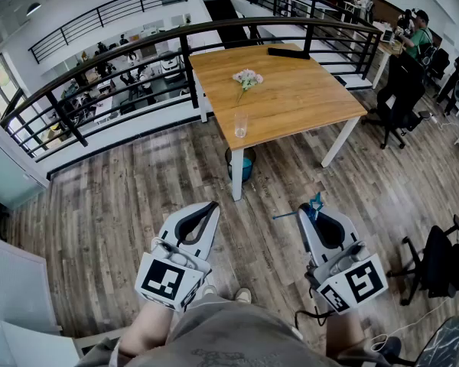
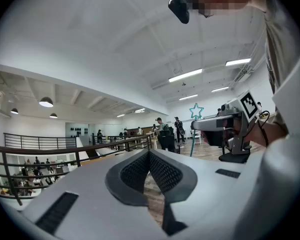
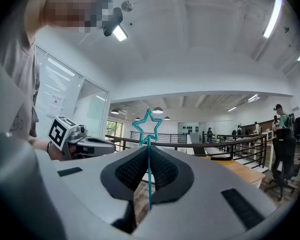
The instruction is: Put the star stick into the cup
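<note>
Wood-plank floor [image 1: 122, 197] stretches under you on this railed mezzanine, and you stand well apart from the work surface. Your right gripper [image 3: 149, 151] has its dark ribbed jaws pressed together on the thin teal star stick [image 3: 149, 179]. The stick runs up between the pads, and its outlined star pokes out above the tips. Your left gripper [image 2: 149, 156] is closed too, its pads meeting with nothing between them. It hangs beside the right one, both low in front of your legs.

Farther out, the square wooden table on white legs [image 1: 306, 90] sits by the dark metal railing [image 1: 99, 60]. The clear glass cup [image 1: 240, 125] stands upright near the table's edge closest to you. A small bunch of pale flowers [image 1: 247, 79] lies behind it, and a flat black object [image 1: 288, 53] lies at the far edge.

By the look of it you are at the carrying step: the stick is in hand and the cup is not yet within reach. Next you need to walk up to the table and bring the stick over the cup's mouth. Turn the plain end downward, lower it inside, then let the jaws part. The cup looks narrow and easy to tip, so line up carefully; your free left gripper could steady it.
</note>
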Available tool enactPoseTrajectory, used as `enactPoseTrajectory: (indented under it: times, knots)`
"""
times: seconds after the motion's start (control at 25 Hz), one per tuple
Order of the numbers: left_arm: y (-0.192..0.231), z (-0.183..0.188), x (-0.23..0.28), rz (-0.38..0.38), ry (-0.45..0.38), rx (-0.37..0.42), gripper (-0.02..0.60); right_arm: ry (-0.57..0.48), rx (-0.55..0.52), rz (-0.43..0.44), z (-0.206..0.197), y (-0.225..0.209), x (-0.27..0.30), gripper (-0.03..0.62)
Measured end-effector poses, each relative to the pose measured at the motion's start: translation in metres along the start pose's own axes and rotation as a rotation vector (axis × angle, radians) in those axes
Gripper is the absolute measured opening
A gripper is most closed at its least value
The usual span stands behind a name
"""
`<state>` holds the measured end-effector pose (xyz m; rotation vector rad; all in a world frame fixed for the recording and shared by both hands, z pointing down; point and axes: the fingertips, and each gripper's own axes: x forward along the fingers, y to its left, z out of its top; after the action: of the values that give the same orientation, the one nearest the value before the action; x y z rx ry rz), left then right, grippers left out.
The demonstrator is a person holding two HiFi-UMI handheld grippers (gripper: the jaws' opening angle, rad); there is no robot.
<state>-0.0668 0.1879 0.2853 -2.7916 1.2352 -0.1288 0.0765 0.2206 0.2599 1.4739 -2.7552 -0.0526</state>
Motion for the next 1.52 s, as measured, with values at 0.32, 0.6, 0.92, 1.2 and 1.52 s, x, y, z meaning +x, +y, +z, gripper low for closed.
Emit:
enactPoseTrajectory:
  times: [0.32, 0.6, 0.92, 1.2, 1.52]
  knots:
    - [-0.005, -0.009, 0.008, 0.008, 0.023, 0.017, 0.015, -0.012, 0.034, -0.006, -0.010, -0.011, -0.006, 0.037]
    - [-0.020, -0.013, 0.016, 0.003, 0.042, 0.026, 0.015, -0.019, 0.055, -0.007, -0.014, -0.025, -0.016, 0.035]
    - [-0.022, -0.010, 0.019, 0.003, 0.052, 0.027, 0.015, -0.034, 0.076, -0.006, -0.011, -0.028, -0.021, 0.035]
    - [-0.017, -0.012, 0.032, -0.002, 0.045, 0.019, 0.015, -0.035, 0.085, -0.001, -0.016, -0.036, -0.010, 0.035]
    - [0.014, -0.033, 0.065, -0.005, 0.071, -0.006, 0.015, -0.011, 0.036, 0.019, -0.022, -0.050, 0.037, 0.035]
